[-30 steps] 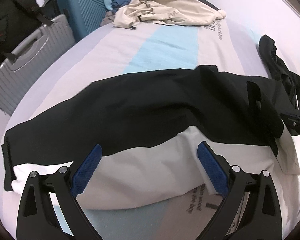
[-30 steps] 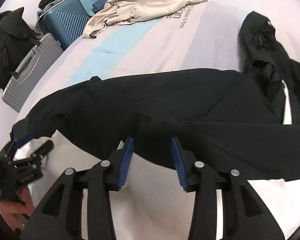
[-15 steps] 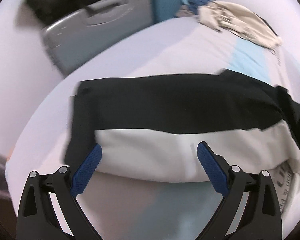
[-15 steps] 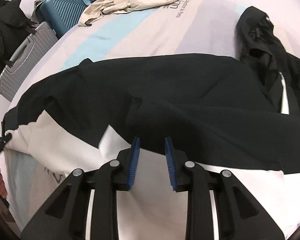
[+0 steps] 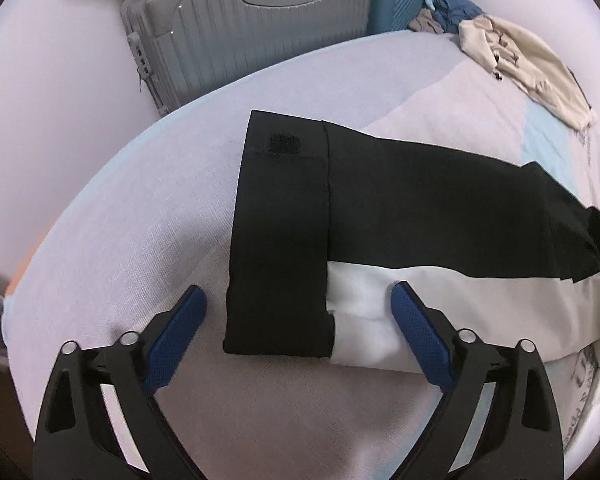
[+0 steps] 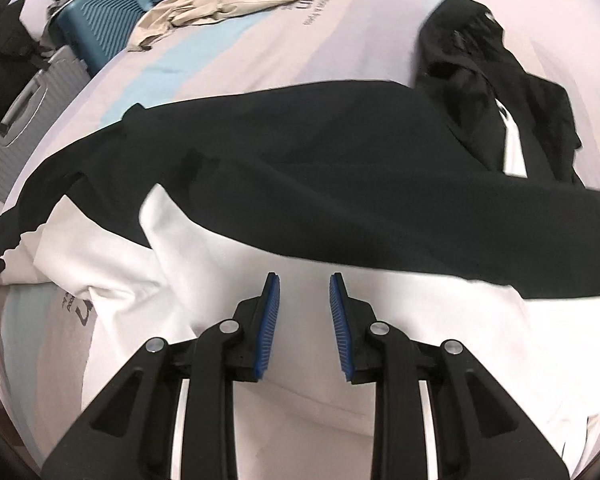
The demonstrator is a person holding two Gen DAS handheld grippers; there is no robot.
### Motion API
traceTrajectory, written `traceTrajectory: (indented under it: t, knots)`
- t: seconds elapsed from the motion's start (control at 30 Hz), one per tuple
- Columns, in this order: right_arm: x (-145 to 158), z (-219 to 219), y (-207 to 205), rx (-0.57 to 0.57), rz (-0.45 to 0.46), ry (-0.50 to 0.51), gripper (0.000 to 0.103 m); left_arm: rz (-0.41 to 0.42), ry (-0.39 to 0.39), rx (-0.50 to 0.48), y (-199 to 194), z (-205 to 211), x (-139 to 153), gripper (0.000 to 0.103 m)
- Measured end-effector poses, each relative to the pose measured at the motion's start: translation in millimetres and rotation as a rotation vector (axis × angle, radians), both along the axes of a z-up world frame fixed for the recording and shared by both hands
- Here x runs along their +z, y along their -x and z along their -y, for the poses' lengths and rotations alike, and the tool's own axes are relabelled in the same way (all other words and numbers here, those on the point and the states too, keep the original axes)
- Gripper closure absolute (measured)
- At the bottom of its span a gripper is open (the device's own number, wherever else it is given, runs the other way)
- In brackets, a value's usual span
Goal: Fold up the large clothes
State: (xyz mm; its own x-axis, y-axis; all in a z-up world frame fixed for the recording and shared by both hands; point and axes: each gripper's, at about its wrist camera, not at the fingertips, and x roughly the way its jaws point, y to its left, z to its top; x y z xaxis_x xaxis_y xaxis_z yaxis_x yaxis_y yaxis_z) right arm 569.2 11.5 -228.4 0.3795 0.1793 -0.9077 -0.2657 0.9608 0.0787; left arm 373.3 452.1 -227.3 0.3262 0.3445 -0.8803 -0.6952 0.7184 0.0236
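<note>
Left wrist view: the left gripper has its fingers spread wide, having just narrowed slightly, and holds nothing. The black cuff of the jacket lies between them on the bed, not pinched. A Velcro patch shows on the cuff at 12 o'clock. A grey suitcase stands at 11 o'clock and a beige garment lies at 2 o'clock.

Right wrist view: the right gripper has its fingers set narrow with a gap, having just closed in, over the jacket's white panel; whether they touch the cloth cannot be told. Only this view shows the whole black body, the bunched hood at 1 o'clock, and a blue suitcase at 10 o'clock.
</note>
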Motion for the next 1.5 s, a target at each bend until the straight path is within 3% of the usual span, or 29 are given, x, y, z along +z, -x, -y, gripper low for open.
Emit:
traceTrajectory:
  t: [0.2,0.47,0.63,0.7,0.87,1.2,1.5]
  knots:
    - [-2,21,9,-0.041,-0.014,0.011,0.078,0.027,0.001,0.018,9,1,7,0.043]
    - [-4,40,17,-0.072,-0.023,0.018,0.078,0.036,-0.011,0.036,15,0,15,0.064]
    - [-4,46,19,-0.082,-0.025,0.011,0.078,0.036,-0.022,0.026,15,5,22,0.066]
    - [-4,47,20,-0.083,-0.023,0.008,0.078,0.037,-0.026,0.027,15,6,24,0.073]
    - [-2,51,22,-0.087,-0.026,0.000,0.078,0.063,-0.040,0.028,14,13,39,0.079]
    - [1,76,21,-0.124,-0.016,-0.019,0.078,0.082,-0.073,-0.073,-18,59,57,0.091]
    - [3,111,27,-0.175,-0.014,-0.026,0.078,0.084,-0.082,-0.138,-46,98,64,0.095]
